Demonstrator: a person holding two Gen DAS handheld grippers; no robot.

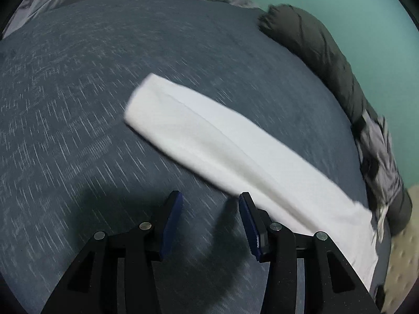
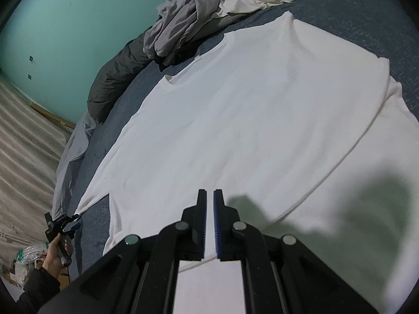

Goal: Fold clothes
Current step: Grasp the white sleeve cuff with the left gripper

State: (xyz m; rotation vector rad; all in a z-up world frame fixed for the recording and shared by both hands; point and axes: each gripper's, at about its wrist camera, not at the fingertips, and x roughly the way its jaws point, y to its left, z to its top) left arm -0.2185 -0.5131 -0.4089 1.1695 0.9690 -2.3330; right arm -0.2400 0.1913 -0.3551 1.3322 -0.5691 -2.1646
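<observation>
**White T-shirt spread on blue bed as two grippers work its edges**

A white T-shirt (image 2: 248, 110) lies flat across a blue-grey bedspread (image 1: 104, 78), one sleeve (image 1: 209, 136) stretched out long in the left wrist view. The left gripper (image 1: 210, 217) hangs over bare bedspread just beside that sleeve, its blue-padded jaws parted about halfway with nothing between them; that view is streaked with motion blur. In the right wrist view the same gripper (image 2: 68, 221) appears small at the bed's edge, held by a person's hand (image 2: 56, 257) in a dark sleeve, with the shirt's corner close by its tips; whether they touch cannot be told at that size. The right gripper (image 2: 209, 196) sits low over the shirt's near hem, jaws all but closed to a thin slit; whether cloth is pinched there cannot be told. Along the far edge lie three other items: a crumpled grey garment (image 2: 180, 28), a rumpled white garment (image 2: 259, 0), and a dark quilted roll (image 2: 115, 78). The wall behind is teal (image 2: 65, 26). No writing or labels can be read. A clear plastic bag (image 2: 26, 259) lies on the floor, cut off by the frame.
</observation>
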